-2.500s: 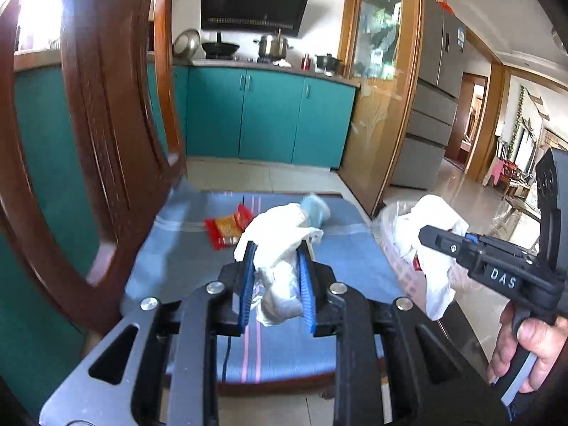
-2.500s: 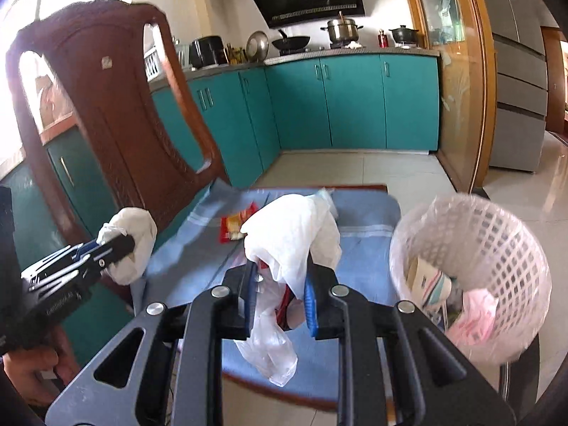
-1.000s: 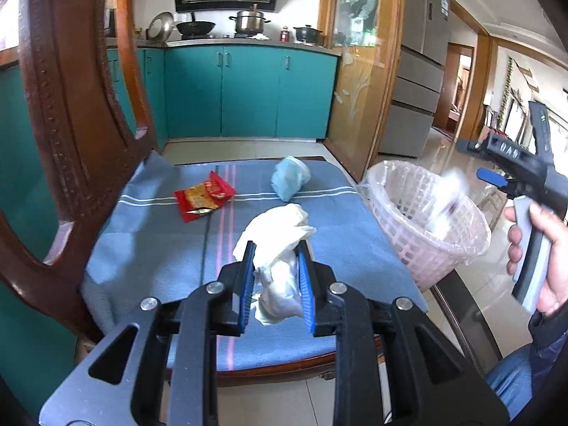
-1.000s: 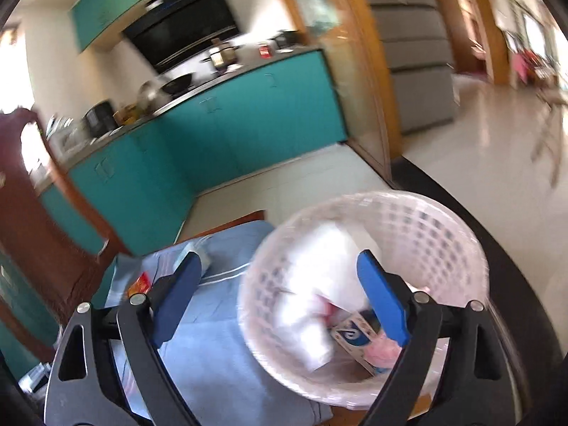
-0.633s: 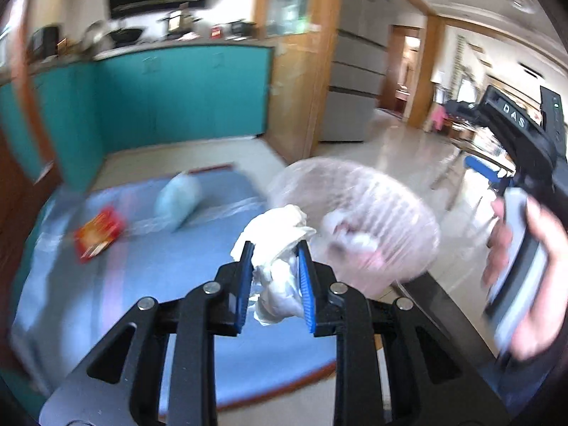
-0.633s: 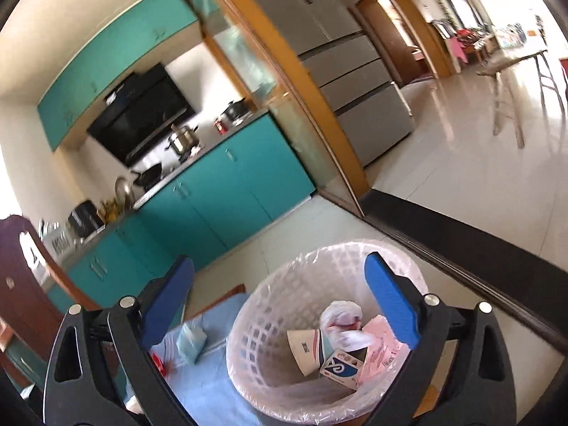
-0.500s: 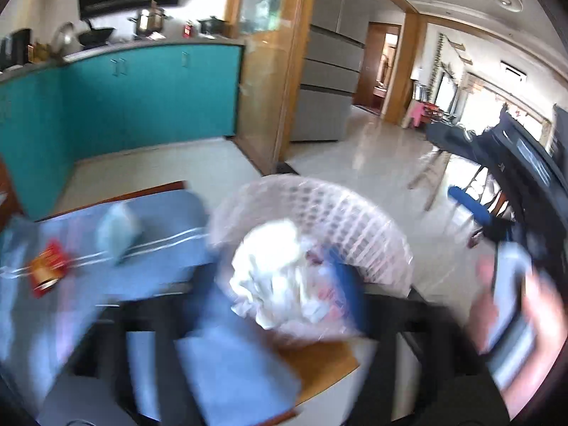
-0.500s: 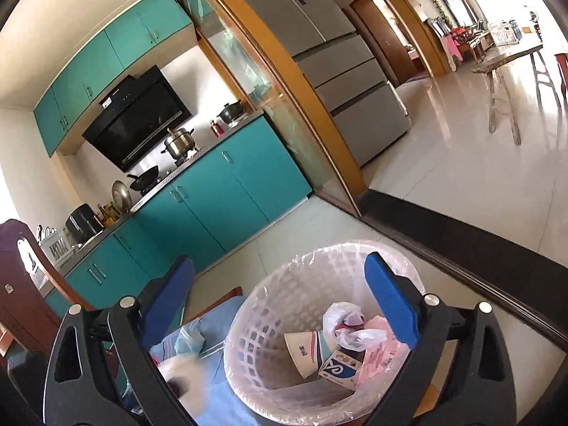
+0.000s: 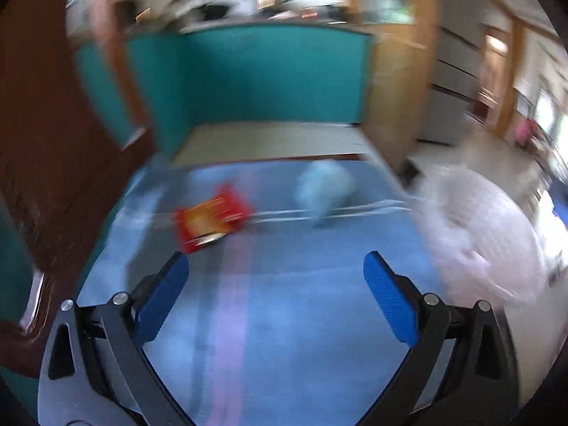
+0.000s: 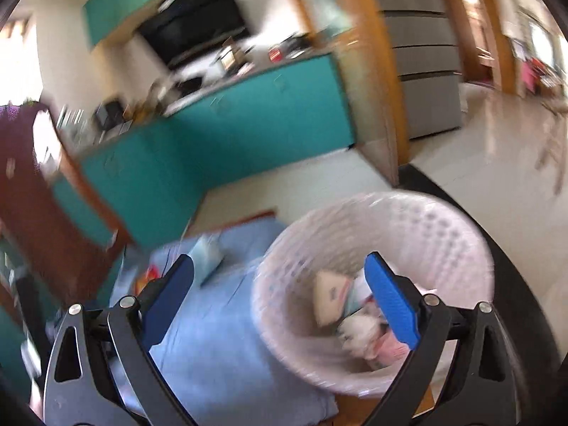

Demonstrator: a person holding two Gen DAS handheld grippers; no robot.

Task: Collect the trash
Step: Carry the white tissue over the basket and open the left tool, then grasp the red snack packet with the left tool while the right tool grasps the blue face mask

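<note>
Gone from the left gripper point(image 9: 276, 273) is the crumpled white tissue it held a moment ago — its blue-padded jaws now stand wide apart and empty above the blue striped seat cushion point(image 9: 284, 337) of a wooden chair point(image 9: 53, 163). At the cushion's right edge stands the white mesh wastebasket point(image 9: 497, 234), lined with a clear bag; in the right wrist view the wastebasket point(image 10: 419, 220) holds a paper cup point(image 10: 328, 298), a white wad point(image 10: 358, 333) and pink scraps. Two pieces of trash lie on the far part of the cushion: a red-and-yellow snack wrapper point(image 9: 209, 218) to the left and, well apart to its right, a pale blue crumpled wad point(image 9: 325, 188). Over the basket's near rim the right gripper point(image 10: 279, 273) hangs spread wide too — nothing between its pads. Both views are smeared by motion.
</note>
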